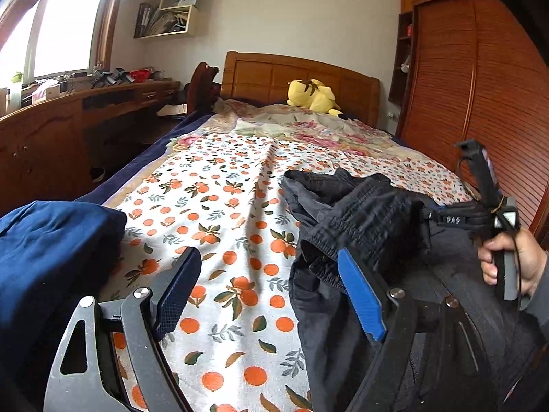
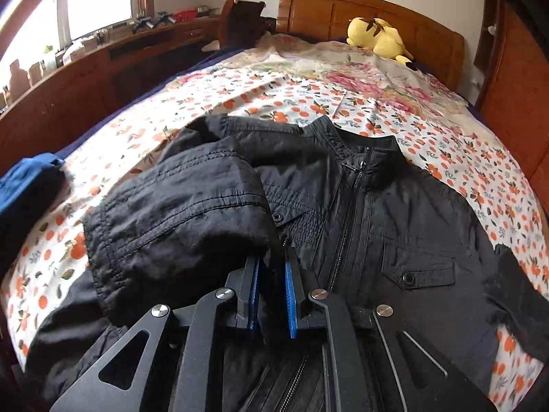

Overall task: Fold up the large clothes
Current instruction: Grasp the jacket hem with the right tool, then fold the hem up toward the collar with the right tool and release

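On the orange-print bed sheet (image 2: 281,110) | one black zip-front fabric jacket (image 2: 394,213) lies front-up | right tool (image 2: 271,295) clamped on its sleeve cuff (image 2: 178,213), mid sleeve-fold | left tool (image 1: 271,292) wide open, empty | next: likely lay sleeve across chest | one folded blue garment (image 1: 51,247) beside.

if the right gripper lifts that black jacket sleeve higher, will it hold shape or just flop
Probably flop: the black jacket is thin, wrinkled cloth, and its sleeve already sags in a loose roll from the right gripper, whose pads pinch it. It looks light, so the body may drag over the orange-print sheet. The narrow pinch could slip.
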The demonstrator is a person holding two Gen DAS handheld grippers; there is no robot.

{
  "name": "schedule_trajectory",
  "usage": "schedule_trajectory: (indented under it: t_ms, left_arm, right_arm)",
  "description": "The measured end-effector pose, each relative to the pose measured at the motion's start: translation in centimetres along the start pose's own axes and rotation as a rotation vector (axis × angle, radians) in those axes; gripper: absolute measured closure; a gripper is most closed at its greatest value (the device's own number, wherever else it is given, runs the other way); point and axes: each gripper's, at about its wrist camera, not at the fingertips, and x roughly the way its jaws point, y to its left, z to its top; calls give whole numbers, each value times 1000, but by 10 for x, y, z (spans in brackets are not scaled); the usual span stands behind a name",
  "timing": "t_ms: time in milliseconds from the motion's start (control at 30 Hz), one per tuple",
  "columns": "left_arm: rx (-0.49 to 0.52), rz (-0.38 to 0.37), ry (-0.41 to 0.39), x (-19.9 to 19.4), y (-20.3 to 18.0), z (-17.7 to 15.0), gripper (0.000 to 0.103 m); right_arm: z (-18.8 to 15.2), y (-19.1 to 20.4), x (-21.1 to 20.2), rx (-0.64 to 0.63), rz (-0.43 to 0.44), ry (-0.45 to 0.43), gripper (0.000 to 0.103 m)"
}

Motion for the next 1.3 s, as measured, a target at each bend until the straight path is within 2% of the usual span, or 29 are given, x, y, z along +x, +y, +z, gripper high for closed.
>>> schedule_trajectory:
  t_ms: [67, 100, 133, 200, 233, 367, 667, 867, 1000, 1100, 1167, 1300]
  left_arm:
    - [5, -2, 6, 1, -1, -1, 21]
    - [5, -3, 8, 1, -1, -1, 21]
    - [5, -3, 9, 1, -1, -1, 21]
    - [3, -2, 9, 1, 0, -1, 21]
    - [0, -2, 10, 1, 1, 0, 21]
    - [-6, 4, 12, 1, 5, -1, 21]
    - [-18, 11, 12, -1, 10, -2, 21]
    - [-27, 10, 9, -2, 13, 0, 21]
    - [-26, 12, 12, -1, 14, 0, 21]
    - [-27, 18, 20, 1, 15, -1, 21]
    - [-29, 19, 23, 2, 16, -1, 21]
    - [-28, 18, 24, 2, 15, -1, 21]
  right_arm:
    - [5, 3, -10, -12, -20, -40, 83]
    - [7, 4, -18, -17, -33, -64, 77]
    - [6, 3, -24, -20, -38, -87, 66]
    - [-1, 11, -35, -25, -18, -127, 53]
    - [-3, 17, -37, -28, 3, -134, 50]
    - [-25, 47, -33, -80, 136, -100, 48]
    - [-55, 107, 22, -160, 279, 50, 45]
    - [-57, 113, 64, -164, 270, 129, 45]
    - [-46, 118, 83, -156, 256, 159, 45]
    - [-45, 121, 88, -162, 265, 168, 39]
    - [-47, 129, 94, -207, 244, 160, 35]
    - [-56, 152, 97, -376, 132, 121, 35]
